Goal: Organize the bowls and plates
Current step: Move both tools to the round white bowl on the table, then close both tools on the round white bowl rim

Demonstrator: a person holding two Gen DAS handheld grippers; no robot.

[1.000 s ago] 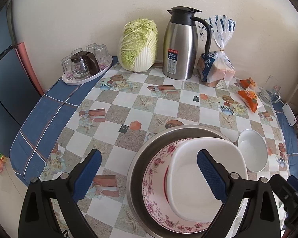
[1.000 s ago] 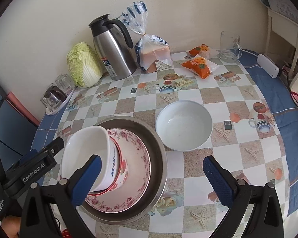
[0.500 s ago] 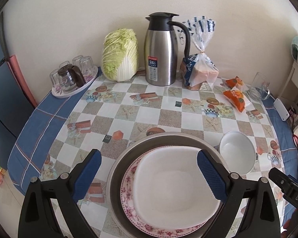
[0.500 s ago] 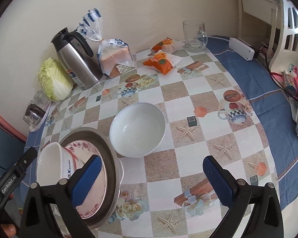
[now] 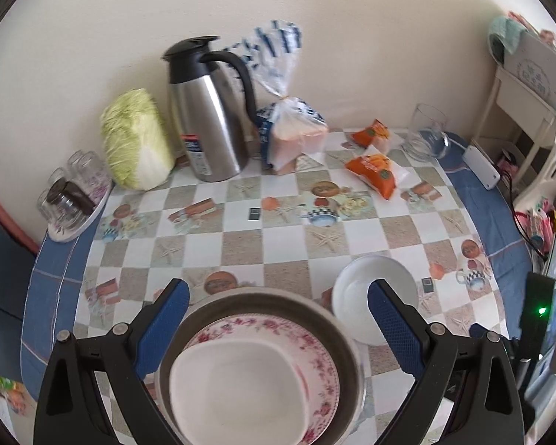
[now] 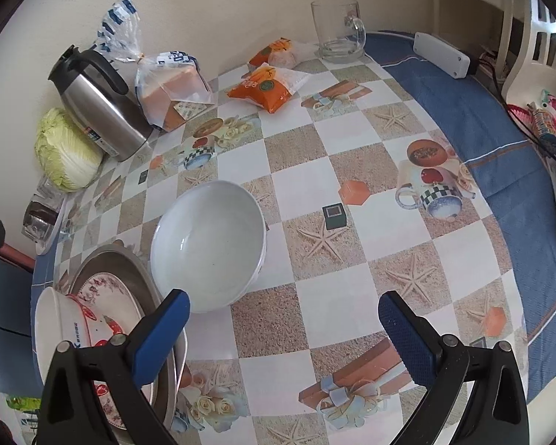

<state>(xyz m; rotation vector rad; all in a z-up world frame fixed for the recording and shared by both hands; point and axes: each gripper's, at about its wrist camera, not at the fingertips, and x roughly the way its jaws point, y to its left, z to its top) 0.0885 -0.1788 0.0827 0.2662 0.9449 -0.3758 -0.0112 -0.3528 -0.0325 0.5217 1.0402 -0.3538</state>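
Far left, a tray of glasses [image 5: 72,200] sits at the table's edge, a cabbage [image 5: 135,144] beside it against the wall, then the steel flask [image 5: 207,111] and a bag of bread [image 5: 293,133]. Down front, the left gripper [image 5: 276,324] hangs wide open, holding nothing, its blue fingers [image 5: 163,324] spread either side of the stack. That stack: a steel basin [image 5: 346,337] on the checked tablecloth [image 5: 241,241], a flowered plate [image 5: 315,348] inside it, a white cup [image 5: 237,389] on the plate. Just right of the basin, close against its rim, stands the white bowl [image 6: 209,241], empty and upright. The right gripper [image 6: 283,322] hovers over the table near that bowl, jaws fully apart, gripping nothing. Further right, orange snack packets [image 6: 267,91], then a glass mug [image 6: 337,33] at the back and a white box [image 6: 441,53] on the blue cloth.
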